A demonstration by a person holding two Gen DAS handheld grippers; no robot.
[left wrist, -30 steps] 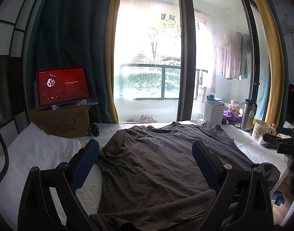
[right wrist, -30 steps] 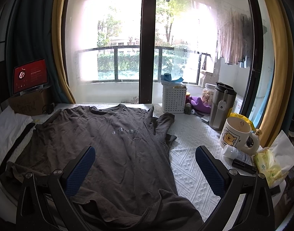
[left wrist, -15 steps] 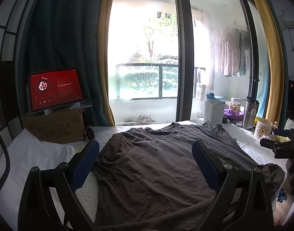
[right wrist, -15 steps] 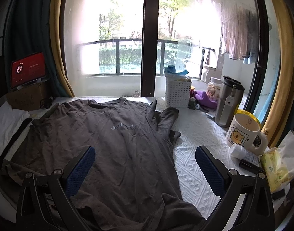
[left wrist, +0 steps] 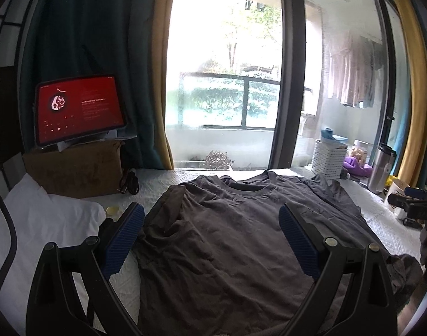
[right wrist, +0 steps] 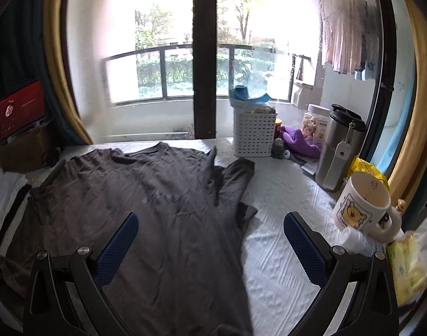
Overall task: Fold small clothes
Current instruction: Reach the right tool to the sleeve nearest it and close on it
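A dark grey T-shirt (left wrist: 227, 238) lies spread flat, front up, on a white textured cover, collar toward the window. It also shows in the right wrist view (right wrist: 157, 210), its right sleeve bunched beside the body. My left gripper (left wrist: 212, 221) is open and empty, hovering above the shirt's lower middle. My right gripper (right wrist: 210, 229) is open and empty, above the shirt's right edge. The right gripper's tip shows at the far right of the left wrist view (left wrist: 412, 204).
A white pillow (left wrist: 39, 224), a cardboard box (left wrist: 73, 168) and a red-screened tablet (left wrist: 79, 109) stand at the left. A white basket (right wrist: 254, 133), steel tumbler (right wrist: 339, 151), bear mug (right wrist: 361, 207) and yellow packet (right wrist: 406, 266) crowd the right edge.
Both grippers have moved forward and a little lower toward the window over the shirt. The right one has shifted right, nearer the mug. Both stay open.
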